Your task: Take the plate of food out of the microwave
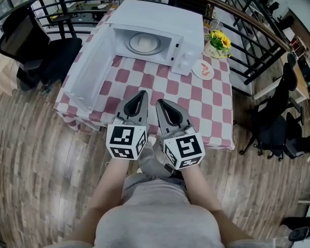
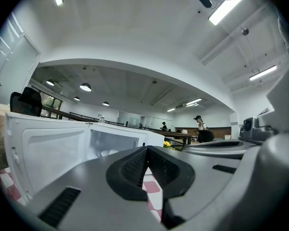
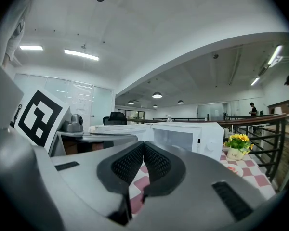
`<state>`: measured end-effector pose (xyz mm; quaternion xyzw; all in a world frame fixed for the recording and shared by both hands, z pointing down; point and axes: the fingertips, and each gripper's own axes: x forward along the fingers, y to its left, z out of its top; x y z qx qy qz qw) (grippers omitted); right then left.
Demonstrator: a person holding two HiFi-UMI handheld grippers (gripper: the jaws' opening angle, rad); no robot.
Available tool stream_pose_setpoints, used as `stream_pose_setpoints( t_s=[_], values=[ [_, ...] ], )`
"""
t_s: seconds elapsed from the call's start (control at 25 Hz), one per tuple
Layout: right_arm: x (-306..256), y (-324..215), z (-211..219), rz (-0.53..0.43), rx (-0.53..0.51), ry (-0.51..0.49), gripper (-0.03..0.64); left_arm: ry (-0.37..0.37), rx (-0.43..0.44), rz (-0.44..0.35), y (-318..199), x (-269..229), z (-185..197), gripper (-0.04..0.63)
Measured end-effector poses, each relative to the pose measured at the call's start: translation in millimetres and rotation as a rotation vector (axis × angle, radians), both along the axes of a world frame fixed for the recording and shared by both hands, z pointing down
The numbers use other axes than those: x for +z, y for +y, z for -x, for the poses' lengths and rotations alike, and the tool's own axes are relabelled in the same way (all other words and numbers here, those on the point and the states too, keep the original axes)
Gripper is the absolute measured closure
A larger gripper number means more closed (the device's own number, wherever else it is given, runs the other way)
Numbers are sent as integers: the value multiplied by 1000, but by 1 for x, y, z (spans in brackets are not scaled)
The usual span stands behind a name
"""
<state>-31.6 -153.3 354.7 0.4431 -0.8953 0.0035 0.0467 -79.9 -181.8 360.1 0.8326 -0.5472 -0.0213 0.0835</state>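
Closest to the head camera is the person's grey top (image 1: pixel 160 211), and just past it the left gripper (image 1: pixel 142 94) and right gripper (image 1: pixel 160 103) are held side by side over the near edge of the table (image 1: pixel 206 99) with its red-and-white checked cloth. Each gripper view shows its ribbed pads pressed together at the tips with only the cloth showing behind them, so both are clenched on nothing. At twelve o'clock from the grippers, well apart from them at the far side of the table, stands the white microwave (image 1: pixel 160 19), its door (image 1: pixel 90 68) swung fully open toward ten o'clock. The plate of food (image 1: pixel 143 43) sits inside the cavity: a round white plate carrying a pale, low mound, lying flat and roughly centred. At two o'clock a pot of yellow flowers (image 1: pixel 217 43) and a small saucer (image 1: pixel 203 69) stand just beside the microwave's control side. I judge this to be the approach, with nothing yet grasped. The next move seems to call for reaching to twelve o'clock, parting at least one pair of jaws before the opening, and taking the plate by its rim level enough that the food does not slide, while staying clear of the open door
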Motion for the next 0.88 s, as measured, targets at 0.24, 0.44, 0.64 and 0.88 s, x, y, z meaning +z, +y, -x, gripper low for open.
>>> stream_pose_setpoints(
  t_s=[0.24,0.44,0.64,0.88],
  values=[
    [7,-28,3,2,-12,7,591,-1,17,22,-31,10,-2,594],
    [12,-58,0,10,3,7,591,12,8,50,-65,17,2,594],
    [20,-91,-5,30,21,3,591,20,12,73,-100,24,3,594],
    [21,-131,3,29,15,3,591,35,16,74,-137,28,10,594]
  ],
)
